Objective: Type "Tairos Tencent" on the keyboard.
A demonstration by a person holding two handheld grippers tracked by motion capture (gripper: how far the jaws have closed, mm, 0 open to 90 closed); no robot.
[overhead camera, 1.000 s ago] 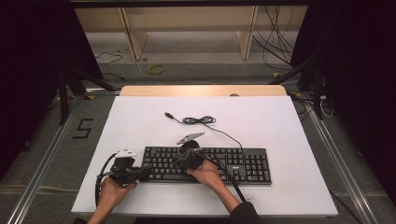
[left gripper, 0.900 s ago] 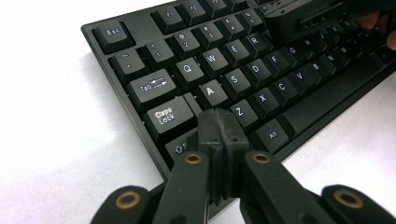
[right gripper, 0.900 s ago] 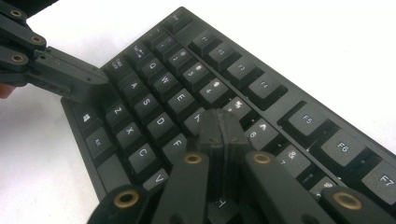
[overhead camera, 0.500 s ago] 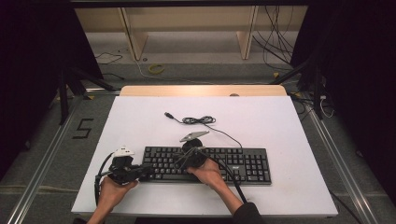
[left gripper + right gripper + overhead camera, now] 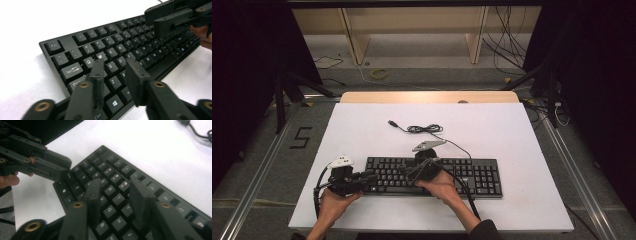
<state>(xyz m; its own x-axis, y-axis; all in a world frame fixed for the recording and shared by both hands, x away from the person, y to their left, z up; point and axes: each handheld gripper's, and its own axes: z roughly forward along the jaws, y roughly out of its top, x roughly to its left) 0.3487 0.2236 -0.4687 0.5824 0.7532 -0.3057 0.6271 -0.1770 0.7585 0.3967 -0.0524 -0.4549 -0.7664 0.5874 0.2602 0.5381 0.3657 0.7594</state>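
Note:
A black keyboard [image 5: 472,175] lies along the near part of the white table [image 5: 512,135]. Its cable [image 5: 424,129] curls behind it and ends in a loose plug [image 5: 391,122]. My left gripper [image 5: 368,177] hovers over the keyboard's left end [image 5: 82,37]. Its jaws [image 5: 115,66] are open, have just been opening, and have nothing between them. My right gripper [image 5: 406,172] points left over the middle keys [image 5: 115,162]. Its jaws [image 5: 115,185] are also open, have just been opening, and are empty. Each gripper view shows the other gripper close by: the right gripper [image 5: 172,20], the left gripper [image 5: 50,167].
Bare white tabletop lies behind and to the right of the keyboard. A wooden strip [image 5: 427,97] runs along the table's far edge. Beyond it are shelf legs and loose cables [image 5: 507,55] on the floor. Metal rails [image 5: 257,185] flank the table.
The right gripper has lifted a little and shifted slightly right over the keys. The left hand and the keyboard have stayed in place.

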